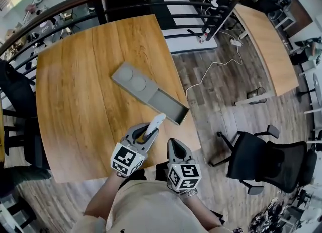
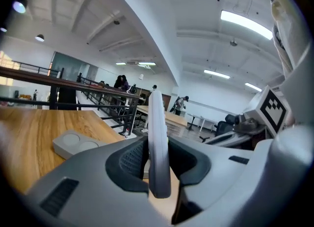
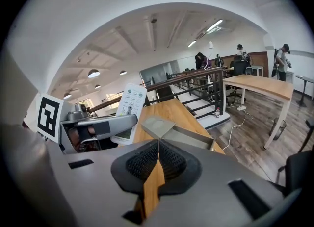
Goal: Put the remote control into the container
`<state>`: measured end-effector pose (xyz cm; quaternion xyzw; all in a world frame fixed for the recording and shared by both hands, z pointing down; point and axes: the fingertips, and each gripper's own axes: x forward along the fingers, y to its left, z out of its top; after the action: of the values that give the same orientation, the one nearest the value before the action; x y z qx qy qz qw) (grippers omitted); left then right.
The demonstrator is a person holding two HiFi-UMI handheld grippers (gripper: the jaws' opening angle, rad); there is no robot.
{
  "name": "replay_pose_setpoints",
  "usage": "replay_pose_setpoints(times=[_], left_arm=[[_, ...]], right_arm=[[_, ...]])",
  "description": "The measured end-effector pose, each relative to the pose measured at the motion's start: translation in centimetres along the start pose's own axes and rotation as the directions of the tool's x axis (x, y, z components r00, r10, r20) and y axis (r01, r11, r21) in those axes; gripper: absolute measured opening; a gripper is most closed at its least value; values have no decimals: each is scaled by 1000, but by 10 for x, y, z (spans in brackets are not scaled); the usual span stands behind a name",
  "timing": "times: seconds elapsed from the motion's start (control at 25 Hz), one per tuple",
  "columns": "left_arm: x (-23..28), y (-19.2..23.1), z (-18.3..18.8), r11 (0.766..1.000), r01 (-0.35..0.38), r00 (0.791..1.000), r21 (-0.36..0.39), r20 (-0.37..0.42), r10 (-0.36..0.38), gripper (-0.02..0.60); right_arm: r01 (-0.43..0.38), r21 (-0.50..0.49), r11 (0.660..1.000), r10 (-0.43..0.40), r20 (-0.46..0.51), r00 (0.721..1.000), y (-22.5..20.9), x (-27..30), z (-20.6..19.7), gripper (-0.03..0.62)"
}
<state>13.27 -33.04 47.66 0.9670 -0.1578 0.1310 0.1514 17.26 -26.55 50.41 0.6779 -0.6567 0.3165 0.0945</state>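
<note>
Left gripper: jaws clamped on the white remote control, raised over the surface near its near edge. Grey container lies just beyond. Right gripper: jaws fully together, holding nothing.

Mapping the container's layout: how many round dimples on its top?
2, both on the covered end of the gray container: the far dimple by its corner, the near dimple beside it, toward the open trough. None seems hidden.
</note>
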Motion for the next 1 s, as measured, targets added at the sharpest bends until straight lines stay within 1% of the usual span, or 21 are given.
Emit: replay_pose_setpoints(times=[0.08, 0.2, 0.28, 0.4, 0.48, 0.56, 0.64, 0.68, 0.72, 0.8, 0.84, 0.88, 0.96, 1.0], left_arm=[[25, 6, 0, 998, 22, 998, 67, -55, -18, 110], [71, 15, -4, 989, 69, 989, 129, -135, -51, 110], [102, 24, -10, 981, 97, 979, 167, -196, -63, 110], [147, 40, -26, 973, 113, 962, 203, -267, -56, 110], [172, 47, -44, 957, 145, 943, 252, -329, -56, 110], [193, 48, -63, 922, 220, 909, 319, -409, -75, 110], [205, 45, -80, 878, 304, 864, 370, -494, -91, 110], [209, 43, -88, 852, 342, 842, 397, -532, -90, 110], [214, 42, -94, 820, 376, 822, 432, -564, -80, 110], [229, 43, -103, 743, 435, 794, 508, -605, -51, 110], [236, 43, -108, 711, 466, 779, 526, -625, -48, 110], [242, 43, -114, 690, 499, 759, 525, -649, -55, 110], [253, 45, -128, 654, 562, 710, 506, -701, -69, 110], [257, 48, -135, 626, 592, 686, 507, -725, -61, 110]], right_arm=[[-25, -22, 999, 25, -13, 1000, -19, 17, 9, 18], [-64, -57, 996, 61, -53, 997, -49, 40, 17, 18], [-88, -62, 994, 83, -76, 994, -70, 55, 16, 18], [-96, -66, 993, 89, -101, 991, -107, 79, 13, 17], [-93, -62, 994, 85, -115, 990, -131, 92, 10, 18], [-101, -71, 992, 91, -128, 988, -151, 103, 8, 18], [-118, -78, 990, 105, -152, 983, -164, 109, 2, 18], [-125, -77, 989, 111, -166, 980, -169, 110, -2, 18], [-130, -74, 989, 115, -178, 977, -175, 112, -5, 18], [-136, -70, 988, 120, -199, 973, -187, 115, -11, 18], [-140, -66, 988, 123, -209, 970, -192, 116, -15, 18], [-143, -61, 988, 127, -219, 967, -196, 117, -18, 18], [-152, -48, 987, 137, -235, 962, -202, 120, -24, 18], [-156, -42, 987, 142, -240, 960, -205, 122, -27, 18]])
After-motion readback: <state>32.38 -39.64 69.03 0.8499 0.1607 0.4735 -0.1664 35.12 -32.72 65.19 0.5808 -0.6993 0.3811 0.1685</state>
